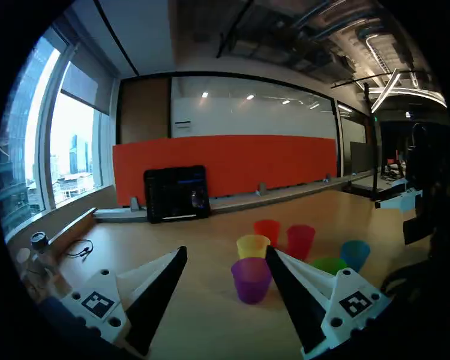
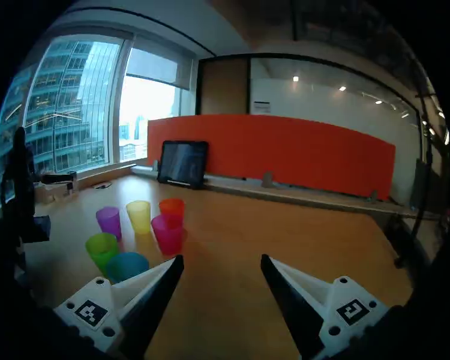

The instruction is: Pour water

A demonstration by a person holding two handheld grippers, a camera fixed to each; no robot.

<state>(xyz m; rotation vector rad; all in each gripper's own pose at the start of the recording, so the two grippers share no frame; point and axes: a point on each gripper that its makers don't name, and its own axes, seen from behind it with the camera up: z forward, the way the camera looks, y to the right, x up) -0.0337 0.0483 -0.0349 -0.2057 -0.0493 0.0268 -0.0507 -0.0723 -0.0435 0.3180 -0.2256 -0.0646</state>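
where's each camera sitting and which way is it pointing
Left gripper view: rides the left tongs, low over the table, facing the cups dead ahead; its open fingers show.
Right gripper view: rides the right tongs, facing the orange panel, cups to its left; open fingers show.
Shared: cups, tablet, orange panel.

A high-rise office is indicated by tall windows (image 1: 75, 144) facing neighbouring towers (image 2: 69, 102), a glass-walled room (image 1: 249, 111), an orange partition (image 1: 225, 162) along the far edge of the tabletop (image 1: 207, 318), and exposed ceiling pipework (image 1: 321, 30).

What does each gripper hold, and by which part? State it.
Nothing is held: the left gripper and the right gripper are both open and empty.
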